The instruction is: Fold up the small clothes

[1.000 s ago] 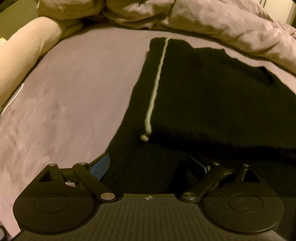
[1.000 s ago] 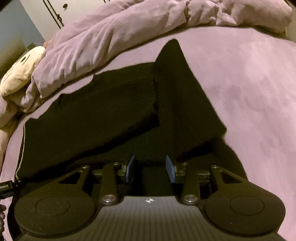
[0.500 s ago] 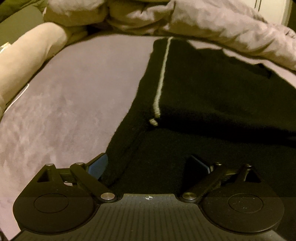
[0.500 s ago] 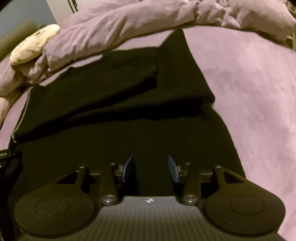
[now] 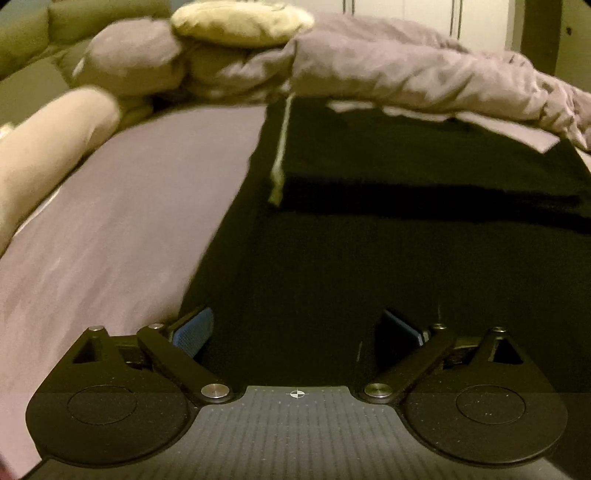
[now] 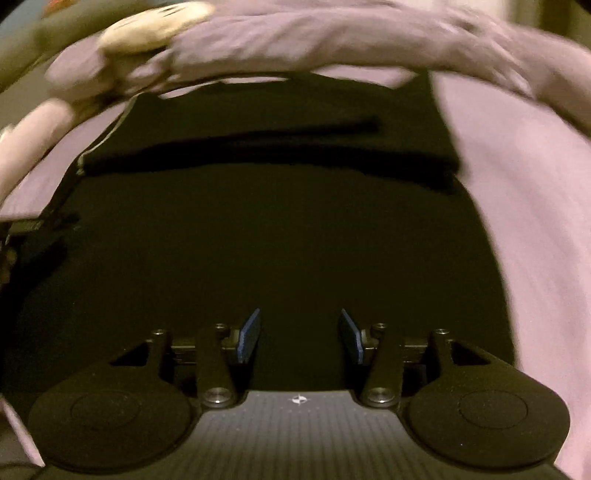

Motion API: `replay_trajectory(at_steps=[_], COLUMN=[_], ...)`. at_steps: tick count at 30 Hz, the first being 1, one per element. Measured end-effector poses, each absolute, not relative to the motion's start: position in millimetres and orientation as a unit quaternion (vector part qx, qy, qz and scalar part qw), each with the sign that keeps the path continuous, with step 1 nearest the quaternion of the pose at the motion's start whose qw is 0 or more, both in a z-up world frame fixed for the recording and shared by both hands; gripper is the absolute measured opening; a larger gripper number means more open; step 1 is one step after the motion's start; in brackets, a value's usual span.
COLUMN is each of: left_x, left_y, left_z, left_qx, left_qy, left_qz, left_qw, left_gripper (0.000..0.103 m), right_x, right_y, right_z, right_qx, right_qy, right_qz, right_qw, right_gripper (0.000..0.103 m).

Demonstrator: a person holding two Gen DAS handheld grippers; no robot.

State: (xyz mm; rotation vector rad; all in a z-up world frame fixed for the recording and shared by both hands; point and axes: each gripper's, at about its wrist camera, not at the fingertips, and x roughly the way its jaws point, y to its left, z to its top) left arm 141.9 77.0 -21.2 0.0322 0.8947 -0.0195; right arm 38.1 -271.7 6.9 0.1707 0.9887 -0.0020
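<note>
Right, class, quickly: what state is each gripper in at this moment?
Left gripper: open wide, jaws just opening, nothing gripped, black garment below.
Right gripper: open, jaws just opening, nothing between the pads.

Ahead of both sets of jaws the black garment [image 5: 388, 258] lies flat, its folded edge the only low ridge to cross. Left of the left jaws and right of the right jaws, bare sheet [image 5: 122, 221] leaves open passage. Far ahead, the heaped duvet [image 5: 406, 70] and a pillow [image 5: 240, 22] wall off the way.
</note>
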Motion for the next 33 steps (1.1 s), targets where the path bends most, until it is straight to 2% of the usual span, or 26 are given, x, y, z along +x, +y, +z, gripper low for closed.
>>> replay_trajectory(at_steps=[1, 4, 9, 14, 17, 19, 21, 23, 24, 27, 28, 29, 30, 33], left_x=[131.5, 107.1, 88.2, 74.7, 73.2, 72.3, 69.7, 66.5, 64.4, 58.2, 57.6, 57.6, 58.3, 60.0], left_y=[84.5, 109.7, 140.0, 152.3, 166.7, 178.0, 186.9, 194.1, 196.7, 199.6, 199.5, 198.7, 197.6, 192.9], left_z=[-19.3, -14.3, -15.6, -21.1, -30.9, -32.1, -30.6, -31.1, -31.8, -33.3, -34.0, -34.1, -34.0, -32.9], left_qx=[0.002, -0.037, -0.053, -0.034, -0.073, -0.094, -0.101, -0.100, -0.097, -0.091, -0.091, -0.092, -0.093, -0.094], left_qy=[0.442, 0.447, 0.460, 0.452, 0.470, 0.480, 0.479, 0.486, 0.487, 0.487, 0.488, 0.490, 0.492, 0.496], left_qz=[-0.009, 0.002, 0.022, 0.021, 0.026, 0.024, 0.035, 0.043, 0.039, 0.027, 0.022, 0.019, 0.014, 0.001], left_qw=[0.897, 0.894, 0.886, 0.891, 0.879, 0.872, 0.871, 0.867, 0.867, 0.868, 0.868, 0.867, 0.865, 0.863], left_gripper=[0.101, 0.102, 0.102, 0.102, 0.102, 0.102, 0.102, 0.102, 0.102, 0.102, 0.102, 0.102, 0.102, 0.099], right_x=[20.4, -25.5, -68.9, -71.2, -60.9, -57.2, -56.8, -59.2, -61.2, -66.1, -66.8, -67.4, -67.4, -68.2], right_y=[-279.9, -302.6, -331.8, -345.1, -349.6, -349.5, -348.2, -348.4, -349.2, -355.5, -358.2, -359.9, -359.0, -350.7], right_z=[11.9, 19.9, 11.0, 3.9, -1.5, -5.0, -7.9, -11.6, -12.7, -13.1, -13.6, -15.2, -15.9, -17.5], right_qx=[0.098, 0.125, 0.149, 0.172, 0.205, 0.232, 0.245, 0.245, 0.244, 0.254, 0.266, 0.279, 0.283, 0.278], right_qy=[0.471, 0.470, 0.467, 0.456, 0.445, 0.443, 0.445, 0.450, 0.453, 0.460, 0.464, 0.468, 0.471, 0.473], right_qz=[-0.011, -0.057, -0.065, -0.028, -0.001, 0.025, 0.046, 0.056, 0.059, 0.069, 0.078, 0.086, 0.092, 0.110], right_qw=[0.876, 0.872, 0.869, 0.873, 0.872, 0.865, 0.860, 0.857, 0.855, 0.848, 0.841, 0.834, 0.830, 0.829], right_gripper=[0.047, 0.063, 0.063, 0.066, 0.074, 0.073, 0.070, 0.056, 0.053, 0.032, 0.018, 0.011, 0.007, 0.007])
